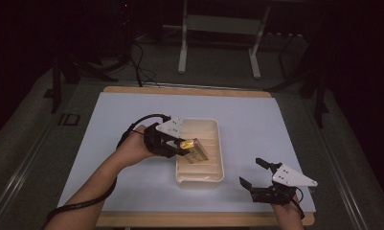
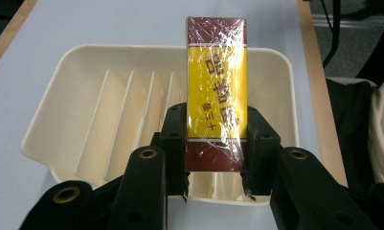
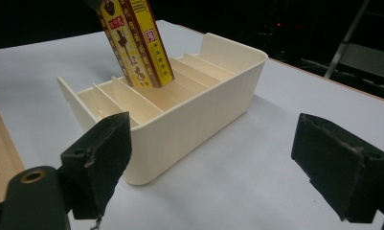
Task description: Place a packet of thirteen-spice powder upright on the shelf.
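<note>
A cream plastic bin with several inner dividers sits mid-table on a pale blue mat. My left gripper is shut on a yellow and maroon wrapped box, holding it tilted over the bin's near half. In the left gripper view the box stands between the two black fingers above the bin. In the right gripper view the box has its lower end down between two dividers of the bin. My right gripper is open, right of the bin, with nothing between its fingers.
The pale blue mat covers a wooden table whose edges show at front and back. A metal stand rises beyond the far edge in the dark. Open mat lies left and right of the bin.
</note>
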Demonstrator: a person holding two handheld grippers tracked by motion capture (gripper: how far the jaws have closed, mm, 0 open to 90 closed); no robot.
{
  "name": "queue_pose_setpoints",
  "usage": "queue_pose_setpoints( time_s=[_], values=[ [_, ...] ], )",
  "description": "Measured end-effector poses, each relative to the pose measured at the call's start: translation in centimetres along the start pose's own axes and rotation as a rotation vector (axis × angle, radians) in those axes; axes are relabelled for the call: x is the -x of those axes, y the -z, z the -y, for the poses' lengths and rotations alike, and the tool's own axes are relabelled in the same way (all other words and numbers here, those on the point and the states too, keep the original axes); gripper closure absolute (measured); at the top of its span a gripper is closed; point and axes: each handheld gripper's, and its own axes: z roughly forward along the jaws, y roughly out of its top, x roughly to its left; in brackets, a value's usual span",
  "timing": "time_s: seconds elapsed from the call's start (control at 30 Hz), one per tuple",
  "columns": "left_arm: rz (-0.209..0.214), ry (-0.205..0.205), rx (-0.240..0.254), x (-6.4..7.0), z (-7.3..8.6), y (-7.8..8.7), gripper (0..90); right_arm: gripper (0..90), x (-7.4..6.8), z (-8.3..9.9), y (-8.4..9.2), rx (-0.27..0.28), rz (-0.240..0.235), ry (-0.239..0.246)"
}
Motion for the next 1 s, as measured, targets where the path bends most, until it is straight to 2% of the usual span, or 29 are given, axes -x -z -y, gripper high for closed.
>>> queue_pose_setpoints(
  time_s=[0.23,0.33,0.4,0.47,1.0],
  values=[
    [-0.009,-0.018,0.001,0.3,0.1,0.1,67.9,13.8,0.0,0.0,0.0,0.0,-0.001,0.0],
    [-0.014,-0.023,-0.023,0.4,0.2,-0.2,67.9,13.8,0.1,0.0,0.0,-0.001,0.0,0.0],
    [-0.017,-0.028,-0.016,0.6,0.2,-0.3,67.9,13.8,0.1,0.0,0.0,0.0,0.0,0.002],
    [-0.021,-0.037,-0.039,0.6,0.1,-0.4,67.9,13.8,0.1,0.0,0.0,0.001,0.0,0.002],
    [0.036,-0.023,-0.094,-0.4,-0.3,-2.8,67.9,13.8,0.1,0.0,0.0,0.002,-0.001,-0.002]
  ],
)
